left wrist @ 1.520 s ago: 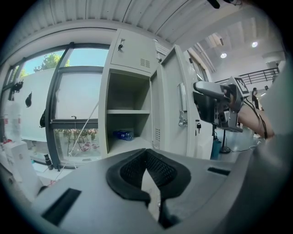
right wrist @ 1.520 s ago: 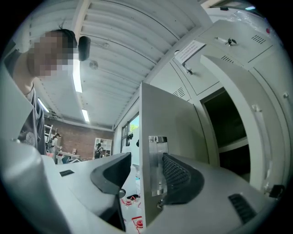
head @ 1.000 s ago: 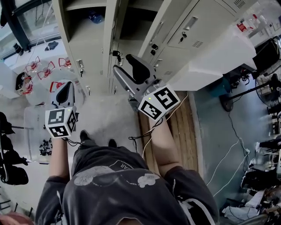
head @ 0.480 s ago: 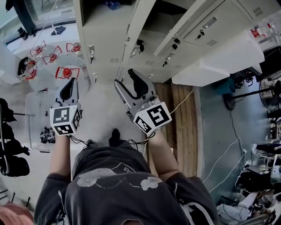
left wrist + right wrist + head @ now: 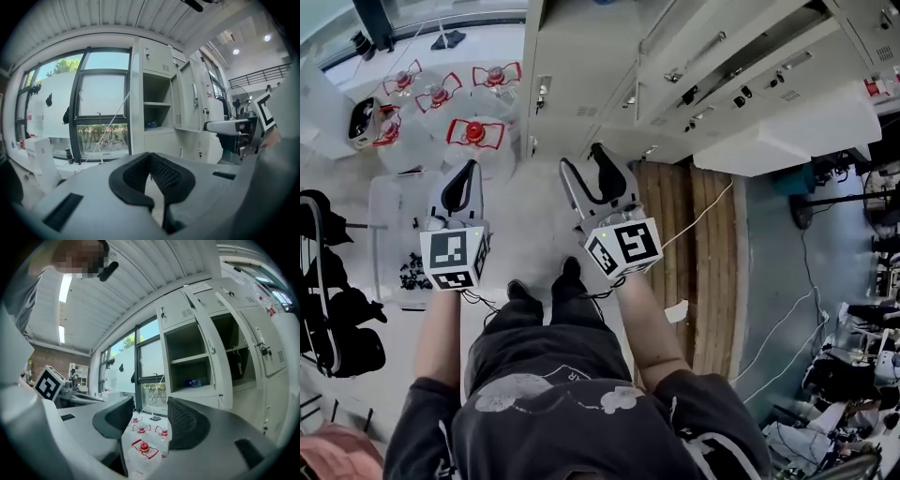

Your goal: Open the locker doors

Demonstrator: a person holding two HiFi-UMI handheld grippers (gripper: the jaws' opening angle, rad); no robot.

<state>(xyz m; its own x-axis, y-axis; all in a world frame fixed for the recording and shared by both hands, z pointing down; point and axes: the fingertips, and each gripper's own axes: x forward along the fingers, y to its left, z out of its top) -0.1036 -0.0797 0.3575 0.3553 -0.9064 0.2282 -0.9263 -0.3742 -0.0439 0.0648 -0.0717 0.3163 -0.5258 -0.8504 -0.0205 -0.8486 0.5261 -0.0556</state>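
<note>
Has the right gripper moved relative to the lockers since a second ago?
Yes. The right gripper has drawn back from the lockers: earlier it overlapped their fronts, now it reaches only their base, beside the wooden pallet.

Head view looks steeply down from above; both gripper views face the shared lockers (image 5: 609, 56) roughly level.

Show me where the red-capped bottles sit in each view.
Head view: red-capped bottles, upper left.
Right gripper view: bottles at bottom centre.
Left gripper view: not in it.
Shared landmark: the lockers, at the top of the head view and right of centre in both gripper views.
</note>
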